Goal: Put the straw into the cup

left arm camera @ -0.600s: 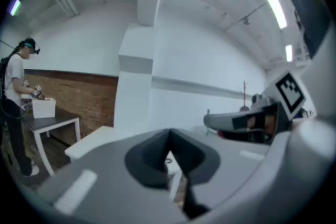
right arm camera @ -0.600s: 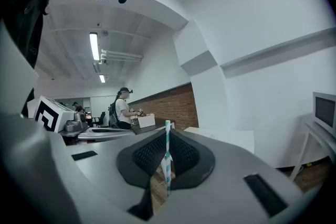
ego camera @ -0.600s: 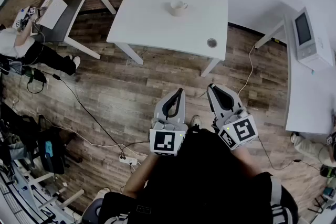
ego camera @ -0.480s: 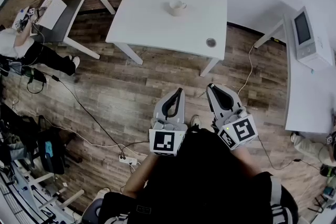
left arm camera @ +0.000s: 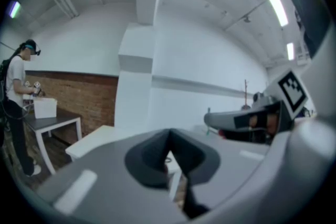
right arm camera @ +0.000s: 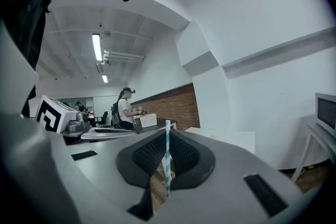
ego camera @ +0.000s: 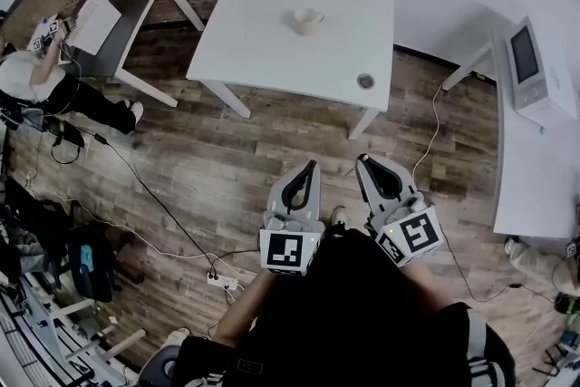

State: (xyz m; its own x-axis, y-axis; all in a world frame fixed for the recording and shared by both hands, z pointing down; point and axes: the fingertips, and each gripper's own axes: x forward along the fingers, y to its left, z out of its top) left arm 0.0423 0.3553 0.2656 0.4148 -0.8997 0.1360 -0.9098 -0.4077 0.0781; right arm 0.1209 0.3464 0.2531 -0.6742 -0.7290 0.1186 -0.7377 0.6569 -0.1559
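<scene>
A white cup (ego camera: 307,19) stands on the white table (ego camera: 263,41) far ahead of me, across the wooden floor. My right gripper (right arm camera: 167,132) is shut on a teal-and-white striped straw (right arm camera: 167,150) that stands upright between its jaws. In the head view the right gripper (ego camera: 363,159) is held near my body and the straw is too small to make out. Beside it, my left gripper (ego camera: 312,165) is shut with nothing between its jaws. The left gripper view (left arm camera: 169,132) shows the table's edge beyond the jaws.
A small round object (ego camera: 365,81) lies near the table's front right corner. A grey table with a white box (ego camera: 91,20) and a person (ego camera: 32,79) are at the left. A white desk with a screened device (ego camera: 531,61) stands at the right. Cables and a power strip (ego camera: 221,278) cross the floor.
Both grippers sit a little lower in the head view and the table has shifted slightly. The right gripper's hold on the straw is unchanged.
</scene>
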